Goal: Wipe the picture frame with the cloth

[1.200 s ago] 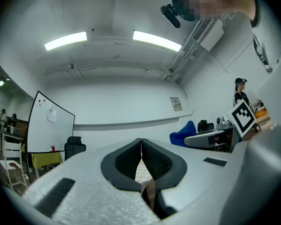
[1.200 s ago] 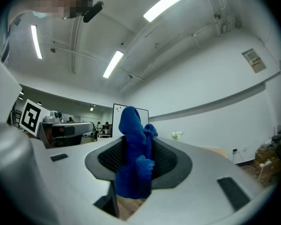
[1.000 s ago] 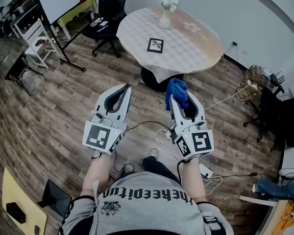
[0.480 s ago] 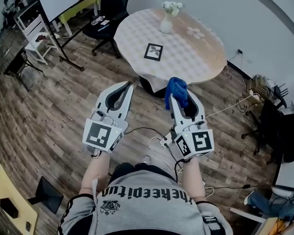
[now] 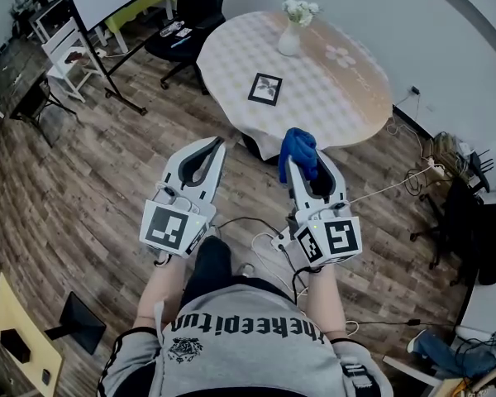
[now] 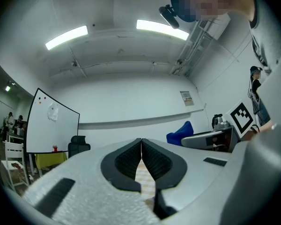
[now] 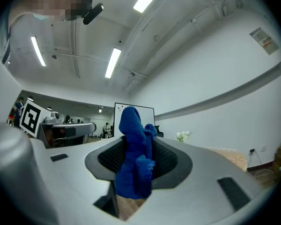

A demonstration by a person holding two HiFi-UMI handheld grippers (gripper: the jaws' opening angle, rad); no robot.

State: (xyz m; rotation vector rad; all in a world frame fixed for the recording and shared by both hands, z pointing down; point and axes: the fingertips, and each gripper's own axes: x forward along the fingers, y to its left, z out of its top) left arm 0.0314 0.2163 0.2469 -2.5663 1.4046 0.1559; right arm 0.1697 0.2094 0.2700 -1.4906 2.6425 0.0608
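The right claw (image 5: 304, 165) clamps the blue cloth (image 5: 298, 149); the left claw (image 5: 217, 143) is clenched, empty. The picture frame (image 5: 266, 88) lies upper centre on the desk (image 5: 355, 98), well apart: step closer, then press the cloth flat.

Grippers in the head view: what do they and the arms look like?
The left gripper and right gripper have white tapering fingers lined with black ribbed pads. Each carries a cube of black-and-white square markers at its rear. The person wears a grey short-sleeved T-shirt with dark lettering.
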